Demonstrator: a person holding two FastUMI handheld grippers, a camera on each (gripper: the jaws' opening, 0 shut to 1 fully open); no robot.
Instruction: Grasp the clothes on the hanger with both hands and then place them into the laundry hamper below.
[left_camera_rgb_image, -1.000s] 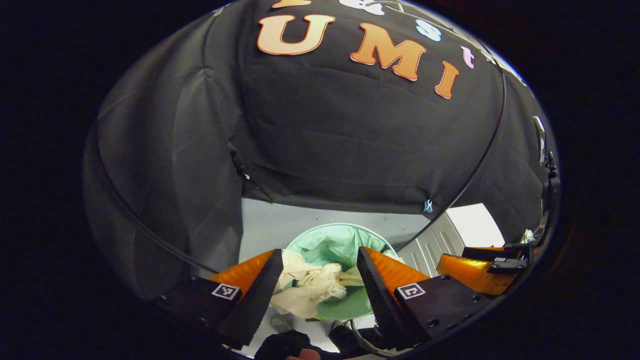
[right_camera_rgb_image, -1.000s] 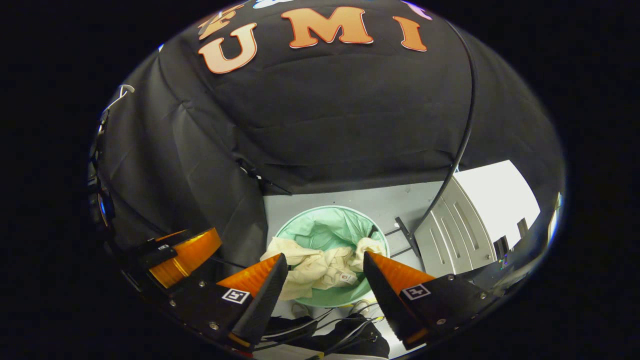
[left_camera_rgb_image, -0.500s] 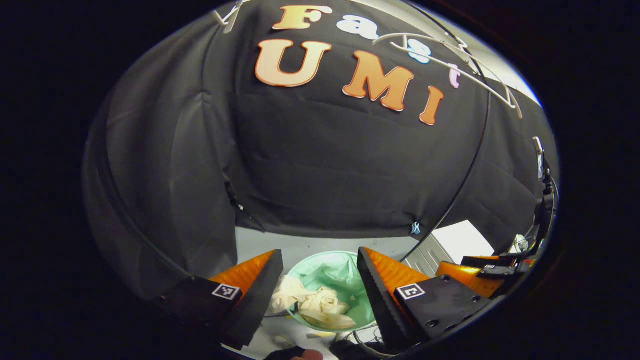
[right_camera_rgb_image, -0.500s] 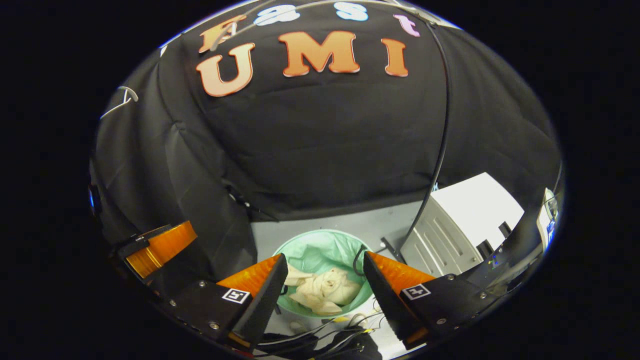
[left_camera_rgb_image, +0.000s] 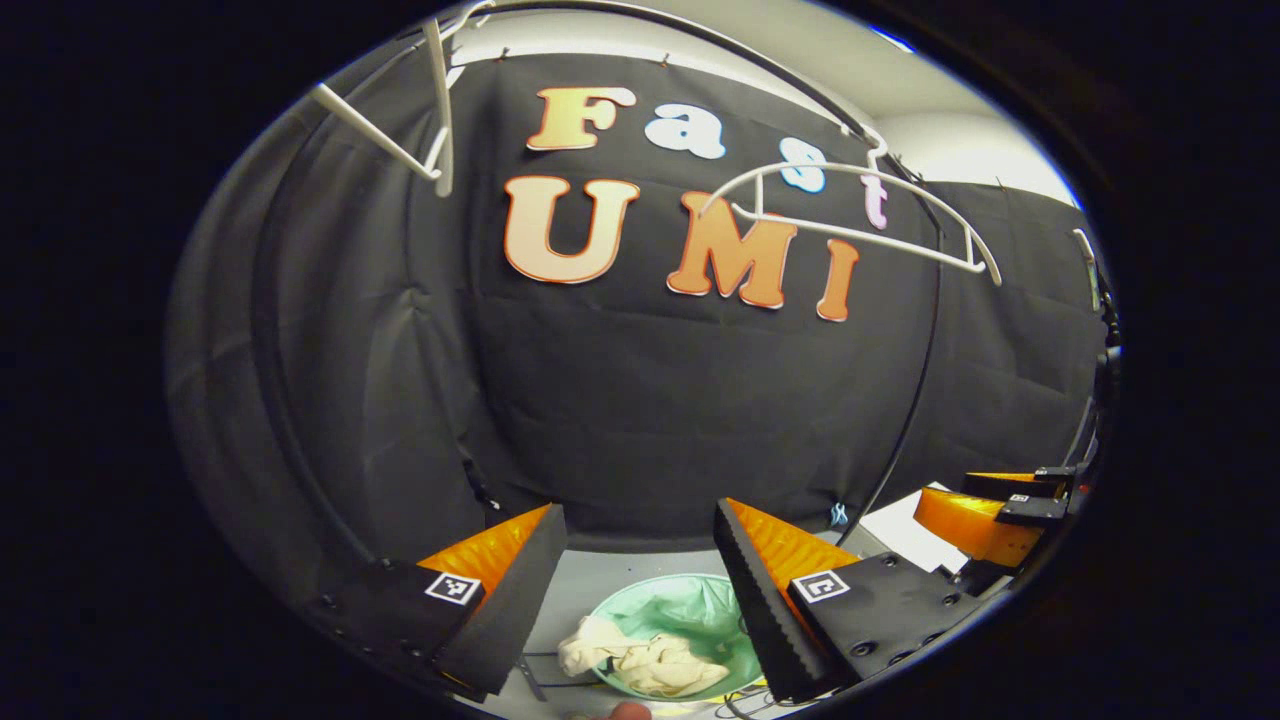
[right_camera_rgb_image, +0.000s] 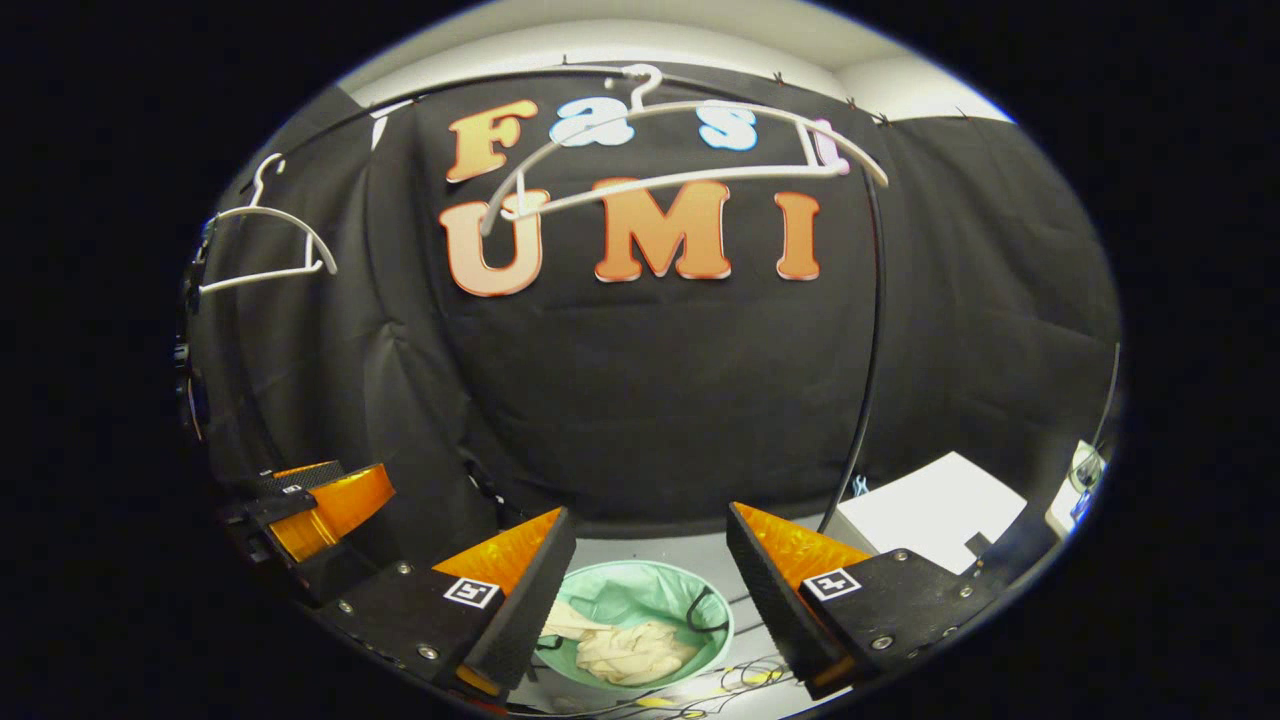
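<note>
Crumpled cream cloth garment (left_camera_rgb_image: 640, 662) (right_camera_rgb_image: 625, 650): lies inside the round laundry hamper lined with a pale green bag (left_camera_rgb_image: 700, 610) (right_camera_rgb_image: 640, 595), on the grey floor (right_camera_rgb_image: 680, 552) below both tools. Left tool (left_camera_rgb_image: 640, 590) and right tool (right_camera_rgb_image: 648, 590), each with orange-and-black wedge fingers: spread wide, holding nothing, well above the hamper. White plastic hanger (left_camera_rgb_image: 850, 215) (right_camera_rgb_image: 680, 140): bare, hung on the rail against the black cloth wall, a second white hanger (left_camera_rgb_image: 415, 130) (right_camera_rgb_image: 265, 240) farther along.
</note>
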